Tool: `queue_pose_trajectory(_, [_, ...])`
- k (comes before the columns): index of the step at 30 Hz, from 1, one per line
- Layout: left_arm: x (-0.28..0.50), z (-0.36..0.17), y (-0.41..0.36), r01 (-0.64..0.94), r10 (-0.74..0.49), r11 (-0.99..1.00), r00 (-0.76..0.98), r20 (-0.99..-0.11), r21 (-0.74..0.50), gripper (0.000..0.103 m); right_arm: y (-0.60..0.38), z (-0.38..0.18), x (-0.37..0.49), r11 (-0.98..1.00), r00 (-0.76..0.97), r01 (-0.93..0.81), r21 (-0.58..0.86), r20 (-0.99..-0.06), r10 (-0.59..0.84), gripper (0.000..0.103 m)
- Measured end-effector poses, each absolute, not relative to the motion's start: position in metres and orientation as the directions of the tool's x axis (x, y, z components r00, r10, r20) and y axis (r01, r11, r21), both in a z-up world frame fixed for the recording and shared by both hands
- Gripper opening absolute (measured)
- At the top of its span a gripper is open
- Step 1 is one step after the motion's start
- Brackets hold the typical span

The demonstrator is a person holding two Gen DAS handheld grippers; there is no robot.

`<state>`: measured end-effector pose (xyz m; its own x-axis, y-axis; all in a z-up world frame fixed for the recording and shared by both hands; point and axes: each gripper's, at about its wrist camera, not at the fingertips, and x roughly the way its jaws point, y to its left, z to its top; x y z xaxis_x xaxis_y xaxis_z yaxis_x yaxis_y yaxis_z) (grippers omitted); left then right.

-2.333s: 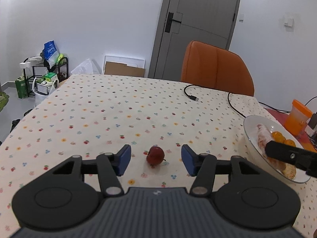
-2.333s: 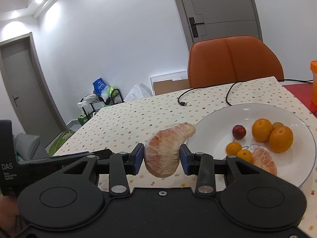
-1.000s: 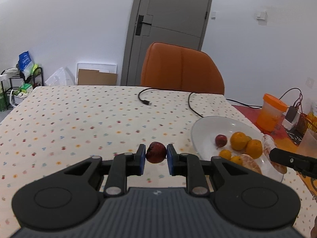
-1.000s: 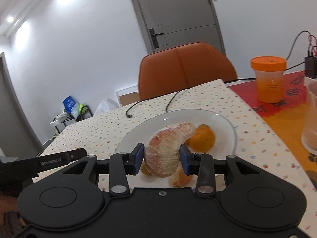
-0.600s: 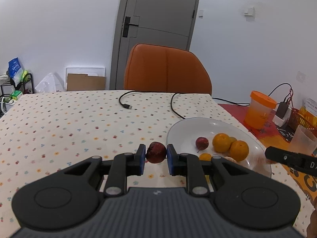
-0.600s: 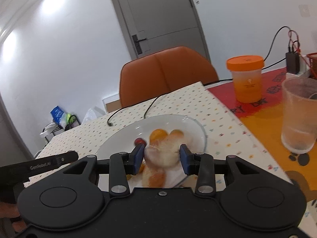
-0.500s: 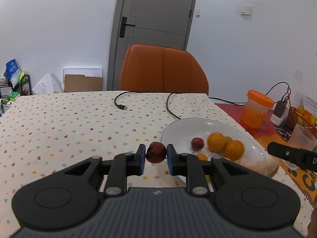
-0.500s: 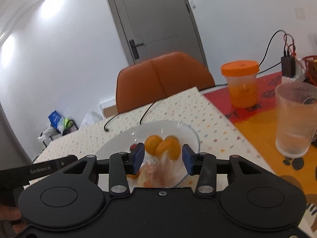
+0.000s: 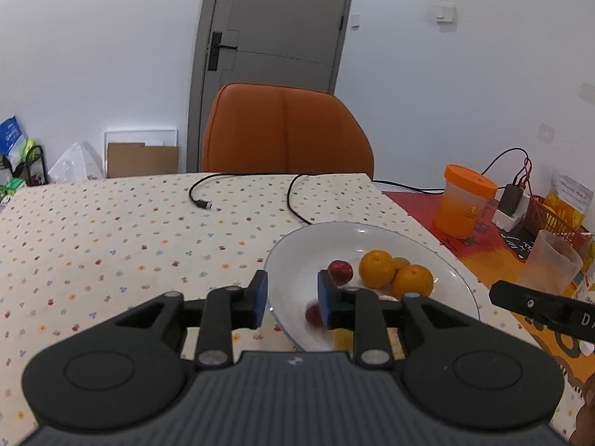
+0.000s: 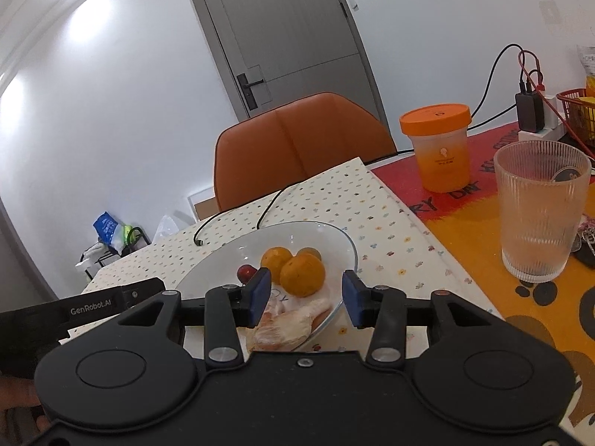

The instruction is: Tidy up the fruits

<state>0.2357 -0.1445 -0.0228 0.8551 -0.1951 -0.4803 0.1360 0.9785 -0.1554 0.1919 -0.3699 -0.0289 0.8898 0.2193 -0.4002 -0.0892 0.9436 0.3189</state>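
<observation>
A white plate [image 9: 290,260] on the dotted tablecloth holds two oranges [image 9: 376,268], a small red fruit [image 9: 340,270] and a second, blurred red fruit [image 9: 313,314] just below my left gripper [image 9: 291,297], which is open over the plate's near left rim. In the right wrist view the plate [image 10: 219,260] also holds a peeled pomelo segment [image 10: 288,325] at its near edge. My right gripper [image 10: 303,297] is open above the segment and empty.
A black cable [image 9: 200,193] lies on the table behind the plate. An orange chair [image 9: 286,130] stands at the far edge. To the right are an orange-lidded jar [image 10: 442,148], a ribbed glass [image 10: 539,212] and a charger [image 10: 530,111].
My left gripper has opened and let the red fruit drop into the plate. My right gripper has opened wider and left the pomelo segment lying on the plate.
</observation>
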Motion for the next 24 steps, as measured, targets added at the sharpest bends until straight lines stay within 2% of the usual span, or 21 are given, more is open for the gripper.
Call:
queue_pose_trajectory(3, [0.233,-0.022,-0.138,0.106,-0.168,0.983,0.856,-0.489,-0.152,0.027,-0.368,-0.029,0.190,0.941,0.887,-0.099,0.323,-0.400,0.231,0.043])
queue_pose_trajectory(6, [0.227,-0.019,-0.132,0.084,-0.146,0.986,0.858,-0.492,-0.146,0.035,-0.365,-0.028,0.189,0.938,0.883,-0.111,0.327,-0.400,0.244,0.044])
queue_pose_trajectory(8, [0.222,-0.017,-0.129,0.068,-0.127,0.988,0.863,-0.489,-0.136,0.049,-0.363,-0.027,0.188,0.936,0.881,-0.119,0.331,-0.399,0.253,0.047])
queue_pose_trajectory(11, [0.213,-0.016,-0.124,0.039,-0.096,0.991,0.870,-0.484,-0.127,0.063,-0.360,-0.025,0.183,0.932,0.880,-0.132,0.337,-0.393,0.266,0.051])
queue_pose_trajectory(15, [0.206,-0.016,-0.118,0.019,-0.080,0.992,0.865,-0.495,-0.127,0.076,-0.356,-0.027,0.180,0.930,0.875,-0.143,0.340,-0.396,0.279,0.052])
queue_pose_trajectory(18, [0.201,-0.014,-0.113,0.010,-0.074,0.992,0.865,-0.497,-0.130,0.081,-0.354,-0.029,0.178,0.933,0.873,-0.134,0.335,-0.406,0.272,0.059])
queue_pose_trajectory(22, [0.193,-0.011,-0.106,0.011,-0.081,0.990,0.869,-0.489,-0.144,0.090,-0.352,-0.026,0.174,0.936,0.875,-0.116,0.332,-0.412,0.254,0.076])
queue_pose_trajectory(24, [0.187,-0.009,-0.101,0.013,-0.090,0.987,0.870,-0.486,-0.159,0.092,-0.350,-0.023,0.171,0.937,0.877,-0.111,0.332,-0.410,0.250,0.080])
